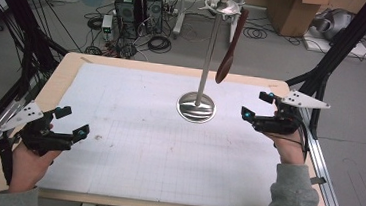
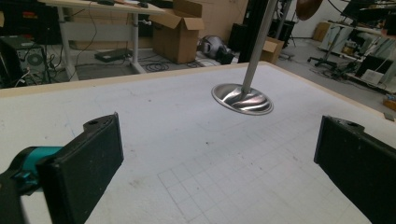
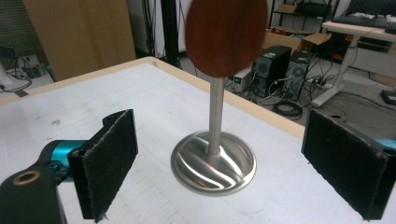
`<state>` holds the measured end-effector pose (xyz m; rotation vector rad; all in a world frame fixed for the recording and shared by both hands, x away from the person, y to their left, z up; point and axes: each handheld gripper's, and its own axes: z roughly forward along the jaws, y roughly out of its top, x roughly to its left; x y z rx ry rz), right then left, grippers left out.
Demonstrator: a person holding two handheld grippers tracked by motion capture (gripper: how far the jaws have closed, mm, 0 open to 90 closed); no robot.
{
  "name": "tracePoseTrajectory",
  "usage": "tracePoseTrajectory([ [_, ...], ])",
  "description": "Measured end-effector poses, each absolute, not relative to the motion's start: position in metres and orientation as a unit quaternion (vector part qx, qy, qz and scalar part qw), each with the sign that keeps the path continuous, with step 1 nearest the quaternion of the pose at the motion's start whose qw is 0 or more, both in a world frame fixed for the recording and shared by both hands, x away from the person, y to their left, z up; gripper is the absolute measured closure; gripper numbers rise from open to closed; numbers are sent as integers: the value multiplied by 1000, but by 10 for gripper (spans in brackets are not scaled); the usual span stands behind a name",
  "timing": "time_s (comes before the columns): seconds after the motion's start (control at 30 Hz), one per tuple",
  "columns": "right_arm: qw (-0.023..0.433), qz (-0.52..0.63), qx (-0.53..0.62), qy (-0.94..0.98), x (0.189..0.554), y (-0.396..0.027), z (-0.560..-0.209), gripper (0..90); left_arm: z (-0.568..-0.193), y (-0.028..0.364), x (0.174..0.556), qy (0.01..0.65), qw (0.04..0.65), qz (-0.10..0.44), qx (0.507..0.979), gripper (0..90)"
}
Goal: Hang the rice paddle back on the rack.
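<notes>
A: Wooden spoon [image 1: 230, 44] hanging off stand [image 1: 206, 60], bowl down, right of pole. Left gripper [image 1: 72, 122] far left of stand, jaws apart, empty.

B: Right gripper [image 1: 255, 105] near, right of stand, likewise apart. Probably light, stiff, smooth; best pinched mid-handle.

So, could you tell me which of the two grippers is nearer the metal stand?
The right gripper. It sits just beside the stand's base, fingers open toward it, while the left gripper rests near the table's front left corner, well away.
</notes>
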<state>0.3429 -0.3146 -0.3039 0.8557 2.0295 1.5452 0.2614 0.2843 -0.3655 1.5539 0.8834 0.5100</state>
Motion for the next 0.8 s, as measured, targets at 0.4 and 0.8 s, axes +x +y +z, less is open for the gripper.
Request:
tracePoseTrajectory([
  [0.4,212,573,319,724,329,-326,-333,96,-368,287,262,385,597,223,667,18],
  [0.8,216,567,339,719,317,-340,-362,96,-373,287,264,389,593,221,669,18],
])
